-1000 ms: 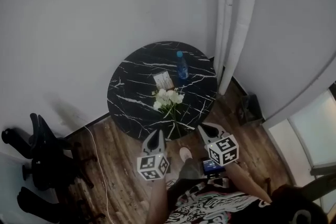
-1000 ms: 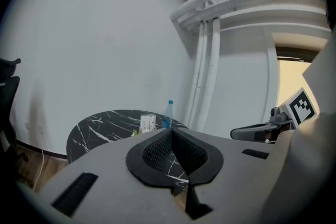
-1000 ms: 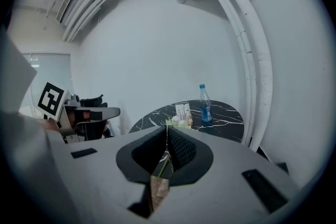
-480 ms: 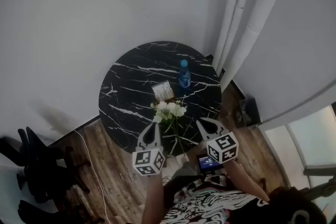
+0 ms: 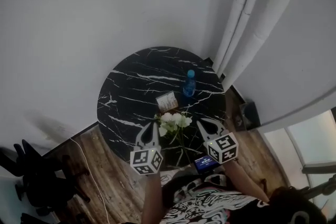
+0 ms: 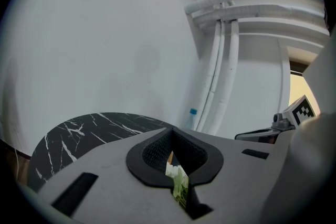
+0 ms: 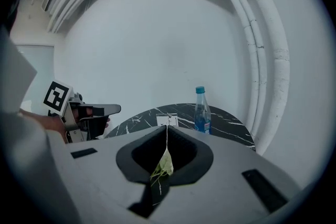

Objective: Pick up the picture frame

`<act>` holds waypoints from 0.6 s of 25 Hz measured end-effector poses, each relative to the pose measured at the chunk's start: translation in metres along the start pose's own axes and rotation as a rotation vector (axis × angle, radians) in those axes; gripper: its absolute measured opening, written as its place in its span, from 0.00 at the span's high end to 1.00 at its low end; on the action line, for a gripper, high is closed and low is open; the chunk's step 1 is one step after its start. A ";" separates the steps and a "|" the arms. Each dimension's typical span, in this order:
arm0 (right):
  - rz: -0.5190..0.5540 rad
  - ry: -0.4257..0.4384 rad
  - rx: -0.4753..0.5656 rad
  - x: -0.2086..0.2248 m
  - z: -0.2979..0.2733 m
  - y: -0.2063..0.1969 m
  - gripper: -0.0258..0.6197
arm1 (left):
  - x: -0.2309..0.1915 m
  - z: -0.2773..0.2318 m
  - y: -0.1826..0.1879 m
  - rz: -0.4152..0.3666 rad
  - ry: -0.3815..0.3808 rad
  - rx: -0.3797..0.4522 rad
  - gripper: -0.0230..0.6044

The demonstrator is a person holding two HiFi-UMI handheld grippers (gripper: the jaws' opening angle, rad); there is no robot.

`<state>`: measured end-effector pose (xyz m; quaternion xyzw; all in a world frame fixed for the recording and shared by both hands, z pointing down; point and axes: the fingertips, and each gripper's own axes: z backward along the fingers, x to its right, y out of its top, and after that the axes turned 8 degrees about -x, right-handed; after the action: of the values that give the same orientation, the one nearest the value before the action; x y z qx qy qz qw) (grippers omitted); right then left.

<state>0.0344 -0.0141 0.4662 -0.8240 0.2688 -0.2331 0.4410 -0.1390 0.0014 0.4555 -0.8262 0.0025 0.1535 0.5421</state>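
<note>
A small light picture frame [image 5: 167,102] stands near the middle of the round black marble table [image 5: 126,92]; the right gripper view shows the frame [image 7: 167,121] just beyond the jaw tips. My left gripper [image 5: 152,126] hovers shut over the table's near edge, left of the white flowers [image 5: 176,120]. The right gripper [image 5: 200,123] is shut too, right of the flowers and short of the frame. Neither holds anything. In the left gripper view only the flowers [image 6: 178,183] show through the jaw notch.
A blue water bottle [image 5: 189,84] stands just right of the frame; the bottle [image 7: 201,111] also shows in the right gripper view. White pipes [image 5: 247,23] run down the wall behind the table. A dark chair [image 5: 37,181] sits on the wooden floor at left.
Both grippers have moved forward from over the floor to above the table's near edge, either side of the flowers. The table now sits closer in the head view.
</note>
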 end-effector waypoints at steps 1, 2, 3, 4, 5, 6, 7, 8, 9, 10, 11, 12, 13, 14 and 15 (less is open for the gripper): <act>-0.001 -0.007 -0.005 0.001 0.000 -0.002 0.93 | -0.002 -0.002 0.000 0.004 -0.003 0.000 0.94; -0.002 -0.012 -0.010 0.001 0.000 -0.004 0.93 | -0.003 -0.003 -0.001 0.007 -0.005 -0.001 0.94; -0.003 -0.017 -0.016 0.001 0.001 -0.006 0.93 | -0.004 -0.004 -0.001 0.010 -0.007 -0.002 0.94; -0.004 -0.022 -0.020 0.001 0.001 -0.007 0.93 | -0.005 -0.004 -0.002 0.013 -0.008 -0.003 0.94; -0.005 -0.026 -0.023 0.001 0.002 -0.009 0.93 | -0.006 -0.005 -0.003 0.015 -0.009 -0.003 0.94; -0.006 -0.029 -0.026 0.001 0.002 -0.009 0.93 | -0.007 -0.005 -0.003 0.018 -0.010 -0.004 0.94; -0.006 -0.031 -0.026 0.001 0.002 -0.009 0.93 | -0.008 -0.005 -0.003 0.021 -0.010 -0.004 0.94; -0.004 -0.031 -0.025 0.001 0.002 -0.008 0.93 | -0.009 -0.005 -0.004 0.024 -0.008 -0.004 0.94; -0.002 -0.030 -0.023 0.001 0.002 -0.007 0.93 | -0.010 -0.004 -0.004 0.026 -0.006 -0.004 0.94; 0.000 -0.028 -0.021 0.000 0.002 -0.006 0.93 | -0.010 -0.004 -0.004 0.028 -0.004 -0.003 0.94; 0.000 -0.027 -0.021 0.000 0.001 -0.006 0.93 | -0.011 -0.003 -0.004 0.028 -0.001 -0.003 0.94; -0.002 -0.026 -0.021 0.000 0.000 -0.006 0.93 | -0.012 -0.002 -0.005 0.028 0.001 -0.002 0.94; -0.007 -0.025 -0.024 0.000 -0.001 -0.007 0.93 | -0.012 -0.001 -0.005 0.029 0.003 -0.002 0.94; -0.011 -0.023 -0.027 -0.001 -0.003 -0.008 0.93 | -0.013 0.000 -0.006 0.031 0.005 -0.002 0.94; -0.012 -0.021 -0.030 -0.001 -0.004 -0.008 0.93 | -0.012 0.000 -0.006 0.032 0.007 -0.001 0.94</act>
<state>0.0331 -0.0122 0.4745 -0.8344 0.2627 -0.2228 0.4302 -0.1497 0.0015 0.4637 -0.8267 0.0174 0.1593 0.5393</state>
